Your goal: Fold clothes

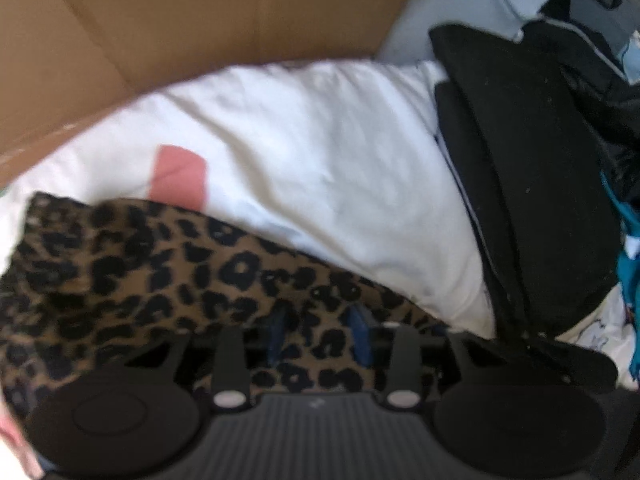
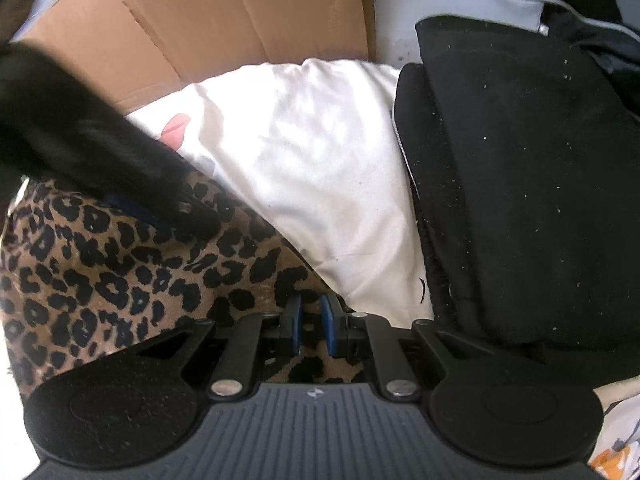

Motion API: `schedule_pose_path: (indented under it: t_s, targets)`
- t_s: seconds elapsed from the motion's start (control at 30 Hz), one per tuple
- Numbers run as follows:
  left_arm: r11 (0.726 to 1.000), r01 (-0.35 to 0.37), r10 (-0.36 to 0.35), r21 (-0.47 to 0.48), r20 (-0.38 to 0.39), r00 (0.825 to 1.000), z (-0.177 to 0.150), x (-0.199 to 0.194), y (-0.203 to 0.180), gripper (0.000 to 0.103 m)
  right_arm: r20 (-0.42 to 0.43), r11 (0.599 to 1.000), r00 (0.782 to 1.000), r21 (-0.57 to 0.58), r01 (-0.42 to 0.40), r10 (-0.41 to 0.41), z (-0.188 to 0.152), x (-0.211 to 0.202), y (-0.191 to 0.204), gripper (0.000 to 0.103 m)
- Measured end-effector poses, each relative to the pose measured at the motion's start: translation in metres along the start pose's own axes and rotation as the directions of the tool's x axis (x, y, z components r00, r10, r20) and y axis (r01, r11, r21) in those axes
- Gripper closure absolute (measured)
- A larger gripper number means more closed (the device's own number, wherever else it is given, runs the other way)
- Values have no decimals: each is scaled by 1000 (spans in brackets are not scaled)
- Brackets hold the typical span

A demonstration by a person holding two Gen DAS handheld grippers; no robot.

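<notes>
A folded leopard-print garment [image 1: 140, 272] lies at the lower left of both views, on top of a white garment [image 1: 320, 160] with a pink patch. My left gripper [image 1: 318, 332] has its blue pads sunk in the leopard cloth, and a thick fold sits between them. My right gripper [image 2: 311, 318] is closed to a narrow gap on the near edge of the same leopard garment [image 2: 120, 280]. In the right wrist view the left gripper [image 2: 188, 212] shows as a blurred black shape reaching down onto the cloth from the upper left.
An open cardboard box [image 1: 180, 20] stands behind the white garment [image 2: 320, 160]. A pile of folded black clothing [image 2: 520, 180] fills the right side. Teal cloth [image 1: 630, 272] and printed white cloth lie at the far right edge.
</notes>
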State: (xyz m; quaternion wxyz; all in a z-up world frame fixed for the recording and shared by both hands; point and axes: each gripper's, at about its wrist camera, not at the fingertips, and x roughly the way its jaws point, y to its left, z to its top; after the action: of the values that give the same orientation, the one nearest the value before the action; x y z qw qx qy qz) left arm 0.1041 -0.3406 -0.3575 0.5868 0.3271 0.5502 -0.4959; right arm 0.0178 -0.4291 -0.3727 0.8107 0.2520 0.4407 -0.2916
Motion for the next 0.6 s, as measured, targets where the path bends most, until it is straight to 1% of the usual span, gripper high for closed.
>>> schedule_pose_path:
  t_s: [0.07, 0.13, 0.17, 0.2, 0.27, 0.4, 0.43, 0.5, 0.53, 0.6]
  targets:
    - [1000, 4, -4, -20, 11, 1000, -5, -16, 11, 61, -14, 1000, 1000, -1, -6, 6, 2, -7, 0, 85]
    - [999, -6, 7, -34, 21, 1000, -6, -28, 21, 57, -16, 1000, 1000, -9, -9, 8, 1, -14, 2, 83]
    - [999, -11, 12, -40, 26, 1000, -4, -32, 25, 54, -17, 1000, 1000, -13, -10, 10, 1, -17, 3, 79]
    - [999, -17, 19, -45, 31, 999, -8, -39, 32, 54, -18, 1000, 1000, -17, -11, 11, 1, -21, 4, 77]
    - [998, -31, 33, -59, 31, 999, -8, -45, 41, 54, -19, 1000, 1000, -24, -14, 14, 0, -28, 5, 77]
    - [995, -65, 67, -74, 25, 997, -26, -55, 60, 53, -23, 999, 1000, -40, -20, 19, -2, -43, 9, 75]
    - [996, -59, 61, -72, 19, 998, -33, -56, 63, 53, -24, 999, 1000, -44, -21, 20, -2, -47, 10, 74]
    - [997, -55, 55, -57, 5, 998, -46, -56, 67, 52, -28, 998, 999, -53, -22, 21, -4, -53, 11, 68]
    - [998, -55, 55, -44, -2, 998, -53, -55, 68, 52, -45, 998, 999, -64, -11, 8, -7, -53, 14, 67]
    - [995, -95, 95, -2, -28, 995, -65, -47, 66, 52, -80, 996, 997, -88, 11, -18, -13, -53, 18, 66]
